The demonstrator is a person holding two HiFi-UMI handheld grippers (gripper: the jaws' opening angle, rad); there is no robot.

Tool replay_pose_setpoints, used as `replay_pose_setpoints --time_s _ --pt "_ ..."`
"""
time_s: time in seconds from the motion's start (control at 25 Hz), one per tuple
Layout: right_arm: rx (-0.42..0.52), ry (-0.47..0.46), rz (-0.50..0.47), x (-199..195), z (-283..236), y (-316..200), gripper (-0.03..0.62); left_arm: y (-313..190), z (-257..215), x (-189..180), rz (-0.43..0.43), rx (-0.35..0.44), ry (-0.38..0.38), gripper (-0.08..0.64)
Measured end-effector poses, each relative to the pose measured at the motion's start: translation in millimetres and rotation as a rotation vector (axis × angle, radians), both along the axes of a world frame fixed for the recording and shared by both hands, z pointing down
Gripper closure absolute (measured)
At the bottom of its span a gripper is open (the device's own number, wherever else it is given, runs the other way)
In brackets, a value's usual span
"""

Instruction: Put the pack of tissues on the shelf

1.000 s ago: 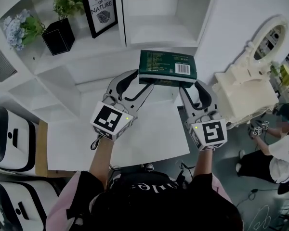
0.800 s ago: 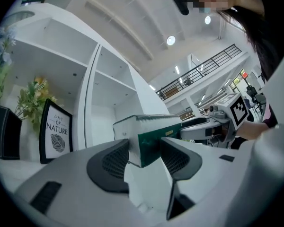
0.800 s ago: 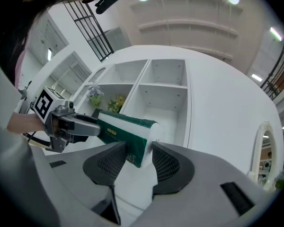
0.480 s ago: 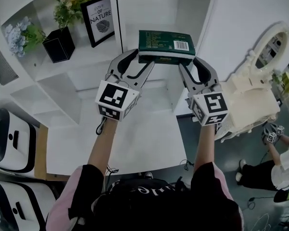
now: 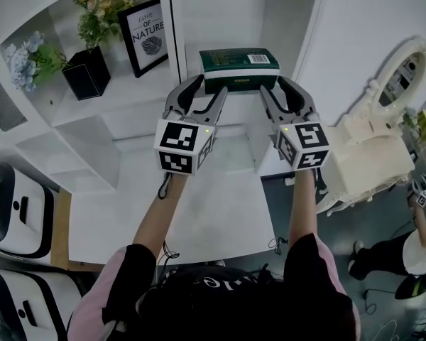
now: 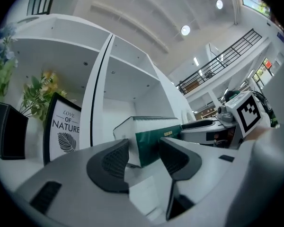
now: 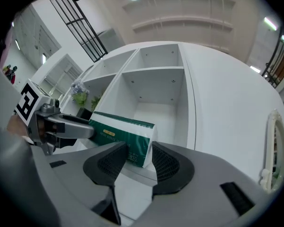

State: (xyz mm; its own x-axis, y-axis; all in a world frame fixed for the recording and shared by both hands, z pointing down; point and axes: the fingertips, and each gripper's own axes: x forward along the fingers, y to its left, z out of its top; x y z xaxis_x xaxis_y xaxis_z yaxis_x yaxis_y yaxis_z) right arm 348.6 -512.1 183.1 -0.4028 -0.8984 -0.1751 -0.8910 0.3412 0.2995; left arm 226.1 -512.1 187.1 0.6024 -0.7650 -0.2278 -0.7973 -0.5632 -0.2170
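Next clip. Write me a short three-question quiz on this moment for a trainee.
1. True or false: one gripper alone carries the pack of tissues.
2. In the head view, what stands left of the framed print? A) black planter B) clock C) lamp
3. Fill in: the pack's wrapper is mostly ____.
Key: 1 false: the left gripper, jaws closing, and the right gripper each grip one end. 2 A. 3 green.

This looks like a home interior mocked up inside a large hall. A white shelf unit [image 5: 220, 20] carries a framed print [image 5: 143, 25], a potted plant [image 5: 89, 66] and blue flowers [image 5: 21, 45]. An ornate white dressing table [image 5: 373, 162] with an oval mirror [image 5: 403, 66] stands near it. Overhead are a high ceiling with recessed lights [image 6: 185, 30] and a railed upper gallery [image 6: 222, 58].
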Motion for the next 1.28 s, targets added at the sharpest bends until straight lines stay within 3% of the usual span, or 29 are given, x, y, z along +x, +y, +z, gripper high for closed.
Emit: replay_pose_setpoints --time_s 0.48,0.84,1.12,1.28 --pt "-0.032 -0.006 0.043 21.3 14.1 -12.0 0.394 -32.7 3.0 18.9 -0.113 -0.084 -0.070 0.357" --pt "-0.061 -0.002 0.023 19.7 29.1 -5.2 0.393 -47.5 10.5 26.9 -0.191 -0.093 -0.085 0.357" --pt "-0.079 -0.025 0.000 9.9 42.4 8.9 0.394 -20.8 12.5 23.0 -0.096 -0.071 -0.034 0.357" --pt "-0.126 -0.051 -0.022 -4.0 67.5 19.8 0.393 10.5 29.0 23.0 -0.012 -0.064 -0.043 0.357"
